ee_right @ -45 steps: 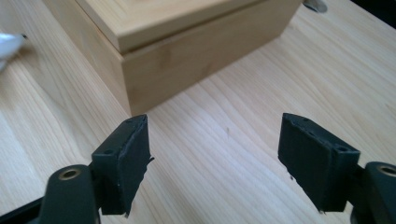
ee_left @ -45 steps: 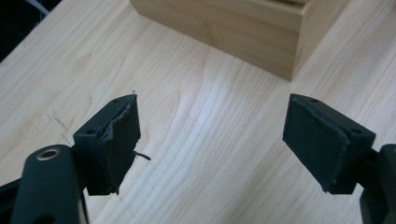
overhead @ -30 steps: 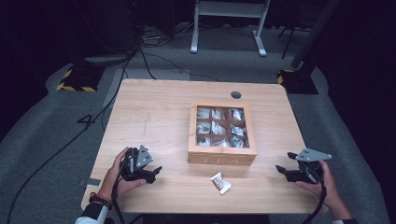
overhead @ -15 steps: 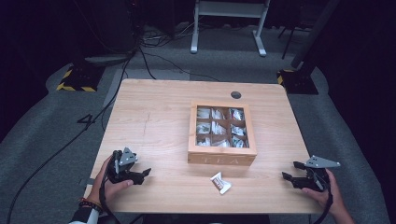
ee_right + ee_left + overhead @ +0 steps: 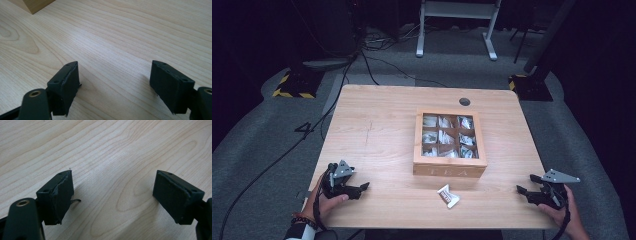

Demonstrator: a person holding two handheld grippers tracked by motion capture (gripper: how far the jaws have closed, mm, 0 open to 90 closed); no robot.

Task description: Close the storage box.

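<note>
Both tongs rest low at the near edge of the bench (image 5: 377,115), well apart from each other. The left tongs (image 5: 362,188) sit at about 8 o'clock from the bench's middle, jaws apart with nothing between them; in the left gripper view the left pads (image 5: 62,195) frame bare wood. The right tongs (image 5: 524,191) sit at about 4 o'clock, jaws likewise apart and empty, with a corner of the tea box (image 5: 35,5) at the top left of the right gripper view.

The tea box (image 5: 450,142) stands near the middle of the bench, its compartments holding sachets. A single loose sachet (image 5: 448,195) lies on the bench just in front of the box, at about 6 o'clock, between the two tongs and somewhat nearer the right one.

The likely step is picking up that sachet. To do it well, bring the nearer tongs in low and level, line the jaws across the sachet's narrow side, close gently so the packet does not skid, then lift clear of the box's front wall.
</note>
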